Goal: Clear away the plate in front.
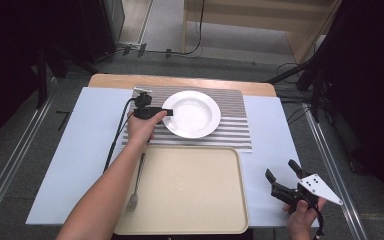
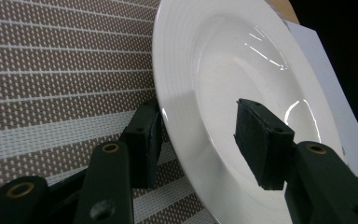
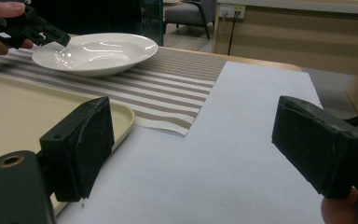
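Note:
A white deep plate (image 1: 192,114) rests on a striped placemat (image 1: 232,120) at the middle back of the table. My left gripper (image 1: 167,112) is at the plate's left rim. In the left gripper view it (image 2: 200,144) is open and straddles the plate (image 2: 223,70): one jaw is outside and under the rim, the other over the inner slope. My right gripper (image 1: 280,169) is held open over the white sheet near the table's front right corner, with nothing between its jaws (image 3: 200,144). From there the plate (image 3: 95,51) and the left gripper (image 3: 51,33) show far off.
A beige tray (image 1: 200,200) lies in front of the placemat, with a metal fork (image 1: 136,186) along its left side. A white sheet (image 1: 85,150) covers the table. The tray's corner (image 3: 121,114) is close to my right gripper's left jaw. Cables and dark stands surround the table.

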Demonstrator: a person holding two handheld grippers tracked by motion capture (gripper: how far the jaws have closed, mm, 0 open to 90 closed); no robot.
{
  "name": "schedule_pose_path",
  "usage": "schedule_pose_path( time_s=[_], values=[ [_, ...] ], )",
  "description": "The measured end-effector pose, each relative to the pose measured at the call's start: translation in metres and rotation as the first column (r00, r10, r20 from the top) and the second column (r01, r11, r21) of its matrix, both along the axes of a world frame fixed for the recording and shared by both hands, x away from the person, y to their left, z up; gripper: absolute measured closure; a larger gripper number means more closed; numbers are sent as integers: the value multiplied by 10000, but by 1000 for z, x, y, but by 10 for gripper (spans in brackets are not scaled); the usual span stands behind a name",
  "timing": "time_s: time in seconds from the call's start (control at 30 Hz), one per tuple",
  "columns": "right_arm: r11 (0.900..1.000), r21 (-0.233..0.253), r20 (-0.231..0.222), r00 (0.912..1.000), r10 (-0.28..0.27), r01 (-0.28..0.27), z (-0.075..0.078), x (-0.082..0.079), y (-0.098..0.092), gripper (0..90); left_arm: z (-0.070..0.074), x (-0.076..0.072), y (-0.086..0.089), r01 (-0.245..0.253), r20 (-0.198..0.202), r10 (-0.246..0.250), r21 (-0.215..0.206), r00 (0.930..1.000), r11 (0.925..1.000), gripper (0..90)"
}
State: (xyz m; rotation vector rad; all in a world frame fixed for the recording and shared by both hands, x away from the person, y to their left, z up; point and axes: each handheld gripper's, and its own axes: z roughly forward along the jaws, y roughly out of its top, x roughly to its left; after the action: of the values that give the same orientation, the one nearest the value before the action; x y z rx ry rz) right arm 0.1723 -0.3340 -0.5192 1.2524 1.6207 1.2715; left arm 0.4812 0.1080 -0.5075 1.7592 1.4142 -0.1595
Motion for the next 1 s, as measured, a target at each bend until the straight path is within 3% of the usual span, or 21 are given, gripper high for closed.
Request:
schedule_pose_path(
  time_s=[0.27,0.57,0.8,0.87,1.0],
  values=[
    [10000,21,-36,10000,-15,15,-1,1,-1,134,-4,2,-8,114,-337,-105,274,9994,9996,529],
    [10000,-3,-82,10000,3,-3,-2,2,-1,134,-2,0,-17,-154,-214,181,1222,9996,9924,605],
    [10000,-20,-118,9999,-6,6,-2,3,0,134,2,1,-21,-215,-497,294,1526,9983,9880,623],
    [10000,-20,-116,9999,-24,24,-2,3,0,135,2,2,-23,-142,-759,220,1017,9969,9947,674],
    [10000,-50,-98,10000,-15,15,-2,2,-1,135,6,0,-28,-266,-426,311,1015,9986,9945,714]
  ],
)
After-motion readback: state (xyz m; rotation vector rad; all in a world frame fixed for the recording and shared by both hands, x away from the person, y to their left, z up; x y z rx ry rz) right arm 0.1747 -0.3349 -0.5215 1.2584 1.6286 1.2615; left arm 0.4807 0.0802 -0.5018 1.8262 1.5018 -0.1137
